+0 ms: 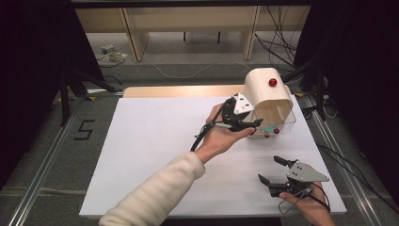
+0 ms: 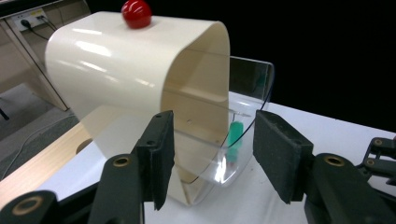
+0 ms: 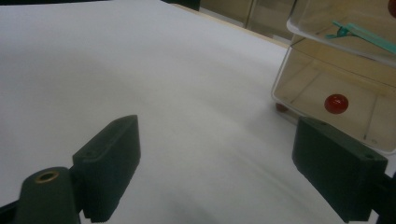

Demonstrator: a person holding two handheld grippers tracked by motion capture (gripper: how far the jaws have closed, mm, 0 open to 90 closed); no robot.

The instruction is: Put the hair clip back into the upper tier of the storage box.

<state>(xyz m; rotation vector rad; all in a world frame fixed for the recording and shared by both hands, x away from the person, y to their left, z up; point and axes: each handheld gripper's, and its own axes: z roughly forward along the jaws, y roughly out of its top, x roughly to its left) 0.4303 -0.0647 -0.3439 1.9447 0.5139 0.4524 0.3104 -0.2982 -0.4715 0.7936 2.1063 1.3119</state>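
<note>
High view, nearest first: low in the frame at the right, the right gripper (image 1: 271, 170) rests on the white table (image 1: 155, 155), its jaws spread wide with nothing between them, aimed toward the upper left. Farther up, just right of centre, the left gripper (image 1: 254, 125) is held at the open front of the cream box (image 1: 266, 94), a curved cream hood with a red knob (image 1: 272, 82) on top over a clear tray (image 1: 284, 125). Its jaws point rightward in the frame, straight at the tray's mouth; they stand parted and pinch nothing. In the left gripper view the two pads frame the tray's curved clear edge, with a green clip (image 2: 235, 136) lying inside at mid-frame, its long axis running roughly up and down there, leading away from the jaws into the box. In the right gripper view the same clip (image 3: 362, 32) sits on an upper clear shelf at the upper right, slanting down to the right, and a red ball (image 3: 336, 103) lies on the floor below it. The left gripper is by far the nearer to the box; the right is well apart. I'd judge any next reach inside falls to the left, going straight ahead along its own line.
</note>
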